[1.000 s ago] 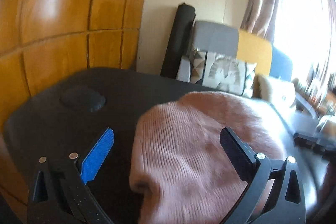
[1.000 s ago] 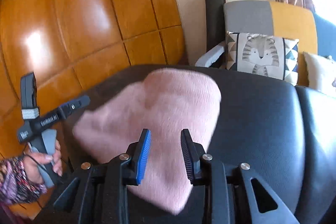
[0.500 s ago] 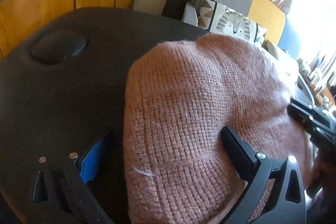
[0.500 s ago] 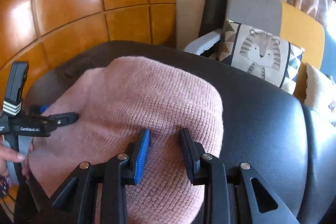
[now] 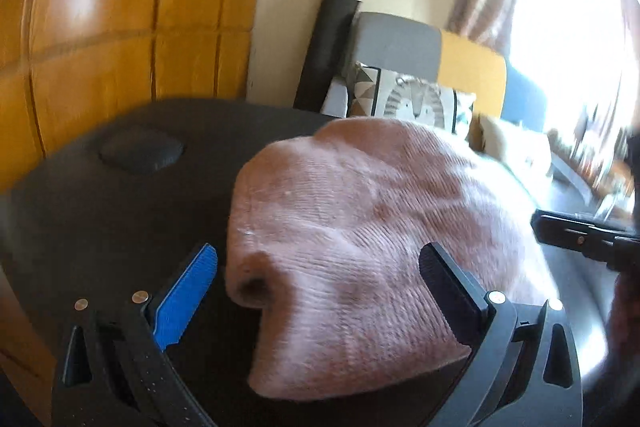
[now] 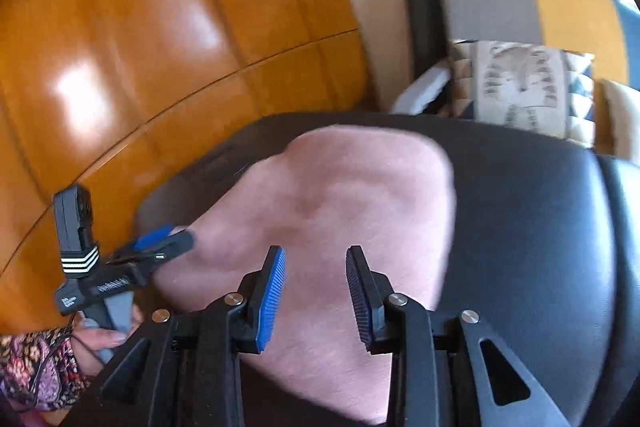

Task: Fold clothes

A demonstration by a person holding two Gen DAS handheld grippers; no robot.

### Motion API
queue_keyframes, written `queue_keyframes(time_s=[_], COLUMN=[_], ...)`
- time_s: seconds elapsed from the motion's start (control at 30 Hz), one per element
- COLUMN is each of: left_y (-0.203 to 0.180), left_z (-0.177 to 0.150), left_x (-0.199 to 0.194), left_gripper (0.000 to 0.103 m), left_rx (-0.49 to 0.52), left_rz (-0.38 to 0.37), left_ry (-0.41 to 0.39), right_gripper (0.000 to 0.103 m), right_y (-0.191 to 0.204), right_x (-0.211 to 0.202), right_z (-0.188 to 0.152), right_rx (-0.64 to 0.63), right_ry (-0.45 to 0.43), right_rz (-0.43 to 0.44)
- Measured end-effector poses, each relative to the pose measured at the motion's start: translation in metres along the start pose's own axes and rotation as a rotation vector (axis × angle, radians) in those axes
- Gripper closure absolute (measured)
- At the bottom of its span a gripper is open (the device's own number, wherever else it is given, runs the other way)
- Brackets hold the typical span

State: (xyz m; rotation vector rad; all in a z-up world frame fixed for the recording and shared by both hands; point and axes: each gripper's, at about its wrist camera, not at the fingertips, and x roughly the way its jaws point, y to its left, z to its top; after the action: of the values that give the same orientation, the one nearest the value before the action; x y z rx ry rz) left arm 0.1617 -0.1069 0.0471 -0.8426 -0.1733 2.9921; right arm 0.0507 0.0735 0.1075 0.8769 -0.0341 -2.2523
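On the black padded leather seat (image 6: 540,227), the folded pink ribbed-knit garment (image 5: 360,227) is lying in a rounded bundle. The left hand-held gripper (image 5: 320,291) is standing wide open around its near corner; the right hand-held gripper (image 6: 316,291) is hovering above, part-open, gripping nothing. Advisable: press layers flat, keeping edges aligned.

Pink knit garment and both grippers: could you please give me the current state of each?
Pink knit garment: folded into a rounded bundle, resting on the black leather seat.
Left gripper: jaws wide open, the garment's near edge between them, pads not pressing.
Right gripper: jaws partly open over the garment, no cloth pinched.
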Motion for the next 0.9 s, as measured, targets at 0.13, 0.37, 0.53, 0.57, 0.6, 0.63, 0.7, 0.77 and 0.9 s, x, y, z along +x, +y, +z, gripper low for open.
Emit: queue_keyframes(time_s=[0.13,0.37,0.53,0.57,0.6,0.63,0.7,0.77,0.9], left_y=[-0.021,0.005,0.036,0.038,0.040,0.040,0.044,0.058,0.097], left_z=[-0.009,-0.029,-0.034,-0.033,-0.033,-0.031,-0.023,-0.006,0.026], left_x=[0.001,0.010,-0.009,-0.019,-0.028,-0.034,-0.041,-0.036,-0.003], left_gripper=[0.000,0.000,0.000,0.000,0.000,0.000,0.000,0.000,0.000], left_rx=[0.091,0.037,-0.129,-0.143,-0.155,-0.160,-0.184,-0.260,-0.445], left_rz=[0.021,0.093,0.036,0.023,0.009,-0.008,-0.050,-0.126,-0.253], left_ry=[0.012,0.132,0.119,0.083,0.048,0.018,-0.020,-0.013,0.053], right_gripper=[0.071,0.072,0.072,0.072,0.072,0.072,0.072,0.072,0.070], right_y=[0.032,0.046,0.032,0.030,0.028,0.027,0.025,0.024,0.014], right_x=[0.025,0.049,0.032,0.026,0.020,0.017,0.016,0.019,0.005], right_z=[-0.015,-0.049,-0.045,-0.044,-0.044,-0.043,-0.044,-0.042,-0.035], right_rx=[-0.133,-0.147,-0.035,-0.017,0.001,0.016,0.036,0.047,0.128], right_ry=[0.071,0.154,0.104,0.079,0.056,0.043,0.051,0.066,0.016], right_rz=[-0.051,-0.052,0.020,0.024,0.025,0.031,0.046,0.050,0.083])
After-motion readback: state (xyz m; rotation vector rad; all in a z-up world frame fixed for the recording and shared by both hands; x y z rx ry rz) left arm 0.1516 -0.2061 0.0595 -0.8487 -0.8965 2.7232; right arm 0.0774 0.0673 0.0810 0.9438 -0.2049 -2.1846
